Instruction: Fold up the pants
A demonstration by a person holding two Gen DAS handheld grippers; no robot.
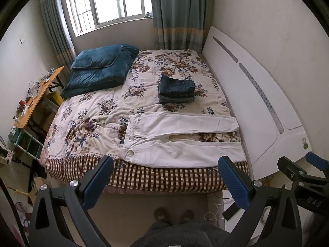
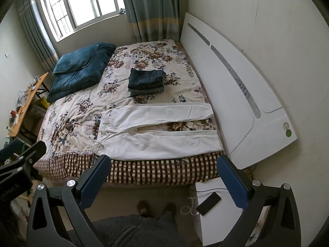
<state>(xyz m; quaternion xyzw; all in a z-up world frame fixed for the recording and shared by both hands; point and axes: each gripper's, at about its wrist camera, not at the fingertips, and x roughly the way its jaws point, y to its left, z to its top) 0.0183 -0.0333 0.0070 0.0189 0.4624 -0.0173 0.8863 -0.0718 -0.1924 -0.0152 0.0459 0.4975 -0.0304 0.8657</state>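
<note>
Clearly the white pants [image 1: 181, 142] lie flat along the near edge of the bed [image 1: 144, 177], waistband to the left and both legs stretched right toward the headboard [image 1: 257, 103], untouched. Both the left gripper [image 1: 164, 177] and the right gripper [image 2: 164, 177] hang wide apart and empty above the floor, short of the mattress. Being light, limp cloth, the pants would likely sag and crease when lifted, so pinching the stiffer waistband and a hem looks safest.

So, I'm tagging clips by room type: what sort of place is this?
A home bedroom, most likely. A bed with a floral quilt fills the room, a white headboard runs along one side, and a folded blue comforter lies near the curtained window.
</note>
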